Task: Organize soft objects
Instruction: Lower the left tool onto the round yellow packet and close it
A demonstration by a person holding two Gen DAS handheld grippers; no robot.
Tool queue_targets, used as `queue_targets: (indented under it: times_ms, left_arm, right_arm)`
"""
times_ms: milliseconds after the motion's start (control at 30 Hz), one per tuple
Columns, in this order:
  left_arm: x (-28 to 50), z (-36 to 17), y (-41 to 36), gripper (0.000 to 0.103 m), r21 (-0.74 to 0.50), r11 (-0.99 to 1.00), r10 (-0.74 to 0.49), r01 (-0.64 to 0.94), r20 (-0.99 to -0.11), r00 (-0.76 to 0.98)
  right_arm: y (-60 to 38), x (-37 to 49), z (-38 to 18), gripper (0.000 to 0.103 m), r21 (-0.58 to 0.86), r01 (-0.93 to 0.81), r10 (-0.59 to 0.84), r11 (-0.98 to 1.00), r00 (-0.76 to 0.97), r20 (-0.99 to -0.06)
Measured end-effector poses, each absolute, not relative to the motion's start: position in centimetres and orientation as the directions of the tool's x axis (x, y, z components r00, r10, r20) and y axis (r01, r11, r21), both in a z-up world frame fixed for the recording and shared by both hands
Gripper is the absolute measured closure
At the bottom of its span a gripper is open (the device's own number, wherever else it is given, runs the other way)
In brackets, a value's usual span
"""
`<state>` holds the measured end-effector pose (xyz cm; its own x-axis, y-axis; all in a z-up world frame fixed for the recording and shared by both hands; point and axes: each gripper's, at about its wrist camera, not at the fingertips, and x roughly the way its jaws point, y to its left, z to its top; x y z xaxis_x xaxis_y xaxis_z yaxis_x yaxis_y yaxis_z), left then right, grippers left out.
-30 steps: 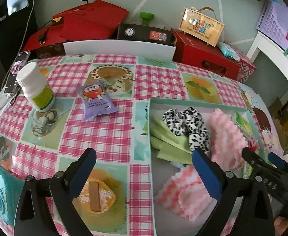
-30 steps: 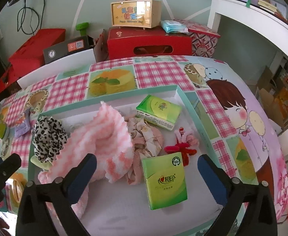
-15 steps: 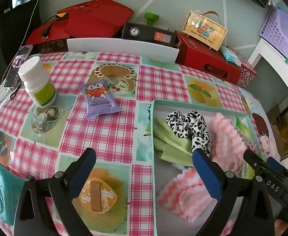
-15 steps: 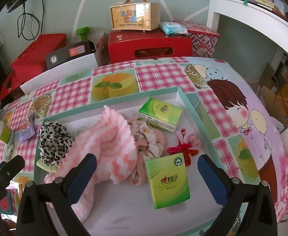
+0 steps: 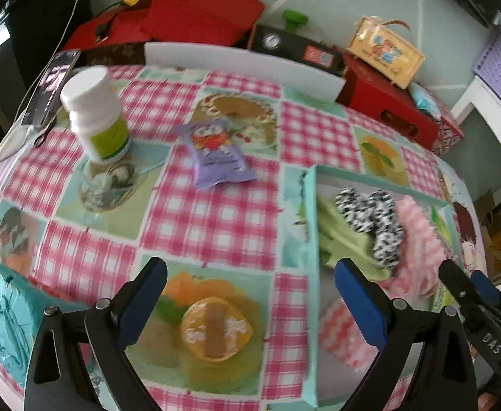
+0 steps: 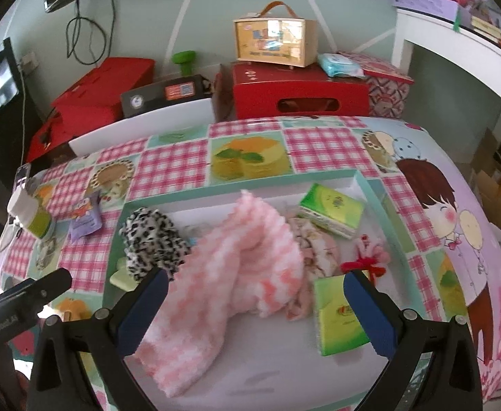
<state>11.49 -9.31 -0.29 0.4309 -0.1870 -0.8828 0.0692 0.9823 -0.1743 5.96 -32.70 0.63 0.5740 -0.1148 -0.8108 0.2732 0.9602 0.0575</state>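
A teal-rimmed tray holds a pink-and-white fluffy cloth, a leopard-print scrunchie, a floral scrunchie, a red-pink bow, a green cloth and two green tissue packs. My right gripper hangs open above the pink cloth, empty. My left gripper is open and empty over the tablecloth left of the tray, above an orange wrapped snack. A purple snack packet lies further back.
A white bottle stands on a glass at the left, with a phone behind it. A teal pouch sits at the near left edge. Red boxes, a black case and a small wooden suitcase line the back.
Both grippers have risen and drawn back a little, so the table looks farther away. The left view has swung leftward. No object has moved, and both grippers stay open.
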Motion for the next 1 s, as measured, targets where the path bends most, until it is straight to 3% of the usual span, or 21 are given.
queue_targets:
  times_ms: [700,800,900,1000]
  left_arm:
    - [9.6,-5.6,-6.8,0.007,-0.146,0.989,-0.131,-0.039,-0.955,0.266]
    - [9.3,-5.6,-6.8,0.017,-0.132,0.991,-0.120,-0.025,-0.953,0.279]
    - [9.1,-5.5,-6.7,0.019,-0.139,0.990,-0.126,-0.026,-0.950,0.284]
    - [9.4,-5.2,-7.2,0.028,-0.133,0.991,-0.121,-0.025,-0.949,0.291]
  right_arm:
    - [-29.6,6.5,0.4,0.000,0.041,0.198,-0.081,0.979,0.568,-0.819]
    - [-29.6,6.5,0.4,0.000,0.038,0.196,-0.082,0.980,0.566,-0.820]
    - [-29.5,6.5,0.4,0.000,0.034,0.194,-0.083,0.981,0.564,-0.821]
    - [-29.4,6.6,0.3,0.000,0.030,0.192,-0.085,0.981,0.563,-0.822]
